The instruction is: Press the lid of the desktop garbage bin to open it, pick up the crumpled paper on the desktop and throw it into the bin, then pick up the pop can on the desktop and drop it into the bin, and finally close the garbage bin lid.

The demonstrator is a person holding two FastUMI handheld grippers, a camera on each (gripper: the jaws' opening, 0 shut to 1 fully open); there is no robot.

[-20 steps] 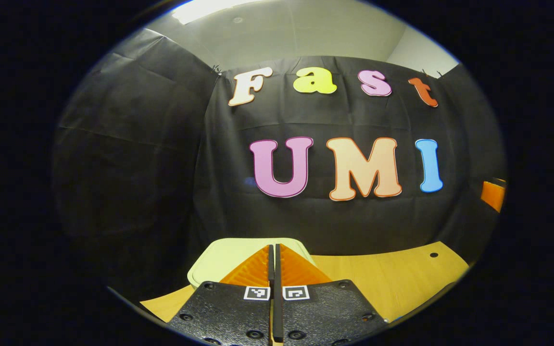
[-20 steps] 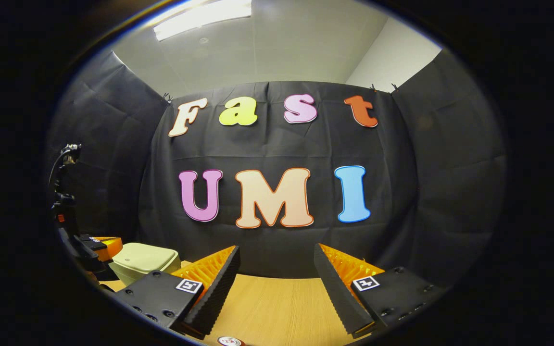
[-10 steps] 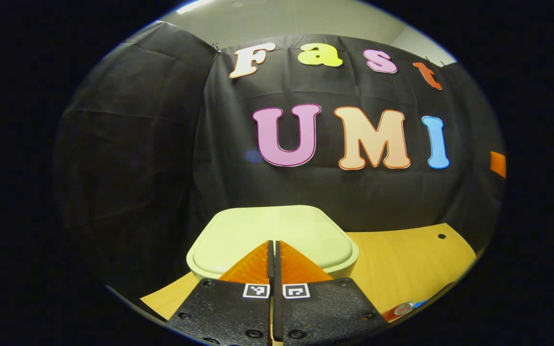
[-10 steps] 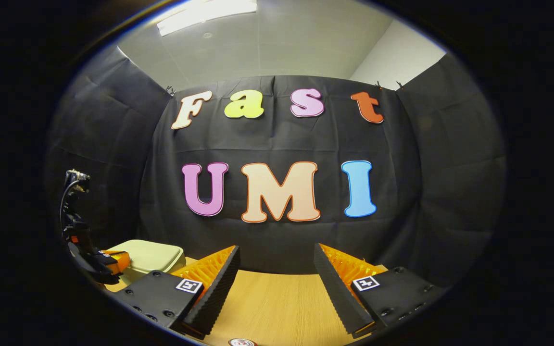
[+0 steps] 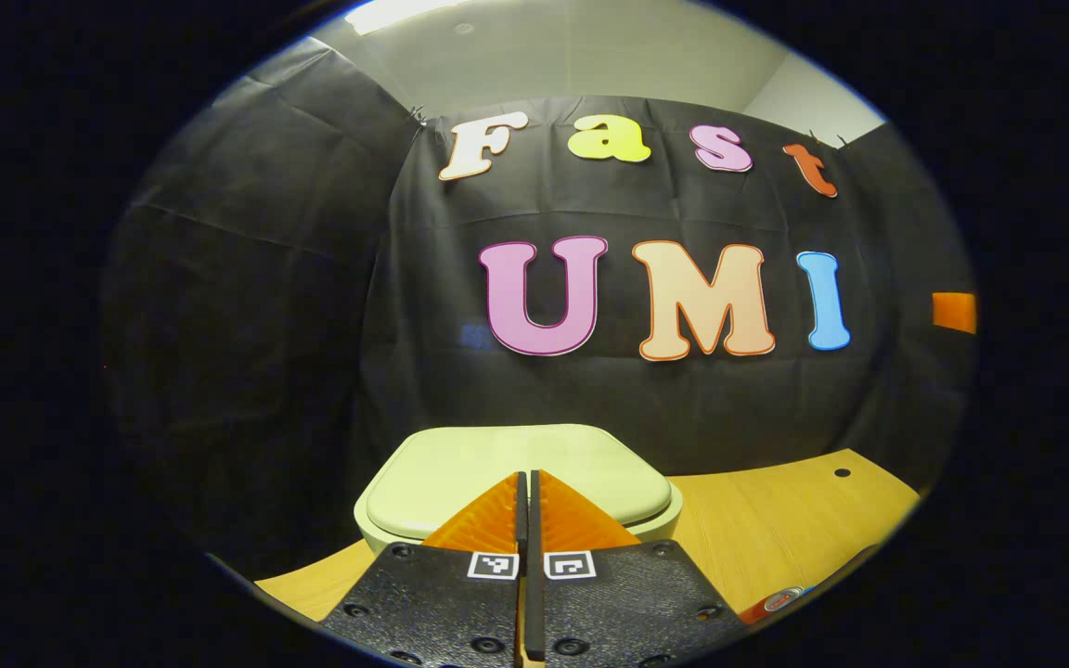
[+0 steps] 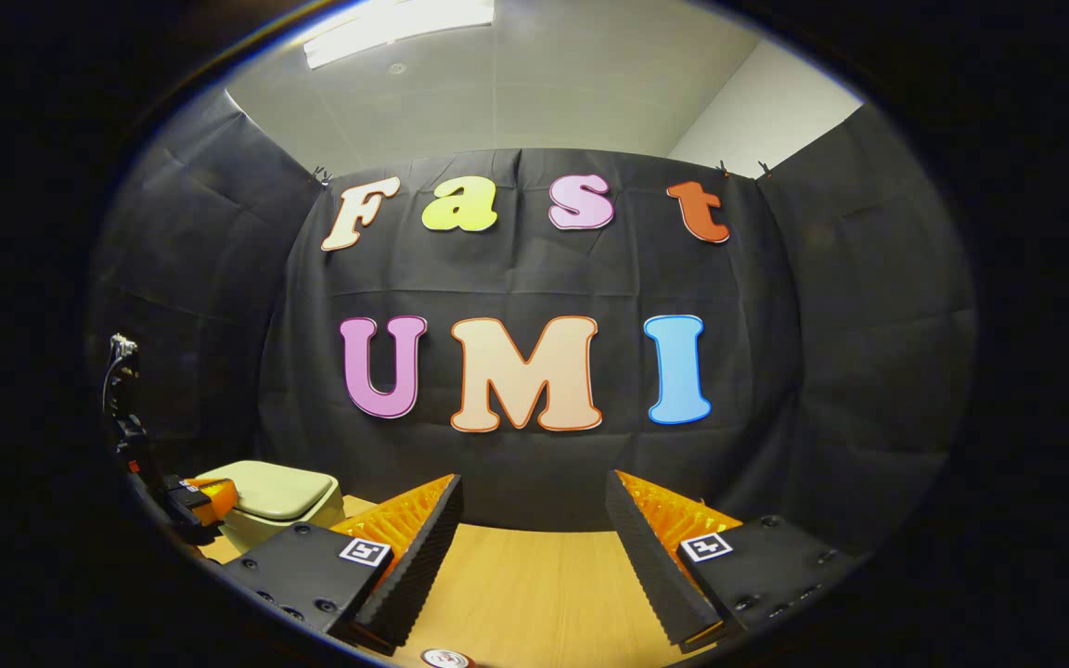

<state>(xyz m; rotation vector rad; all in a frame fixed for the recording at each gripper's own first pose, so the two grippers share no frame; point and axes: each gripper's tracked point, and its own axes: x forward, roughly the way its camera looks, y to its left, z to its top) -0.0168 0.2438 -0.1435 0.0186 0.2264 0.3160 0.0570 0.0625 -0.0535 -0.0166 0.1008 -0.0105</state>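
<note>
Left gripper (image 5: pixel 527 482) pressed fully together, fingers meeting with nothing between them, tips over the near edge of the garbage bin lid (image 5: pixel 521 468); contact with the lid not clear from this angle. Lid down and flat on the pale green garbage bin (image 5: pixel 377 524), standing on the wooden desktop (image 5: pixel 776 520) close to the far wall. Pop can (image 5: pixel 776 600) cut off at the lower right edge of the left gripper view, near side of the desk, to the right of the bin. Small dark hole (image 5: pixel 842 472) in the desk surface far right.

From the right gripper view: right gripper (image 6: pixel 534 520) spread wide, holding nothing, raised over bare wood in the middle of the desk. Bin seen from the side at far left, with the other gripper's fingertips at its near left corner, its body and cable (image 6: pixel 117 390) rising above. Top of the can peeking in at the bottom edge, near and slightly left of the gap between the fingers. Ceiling light (image 6: pixel 395 23) overhead
</note>
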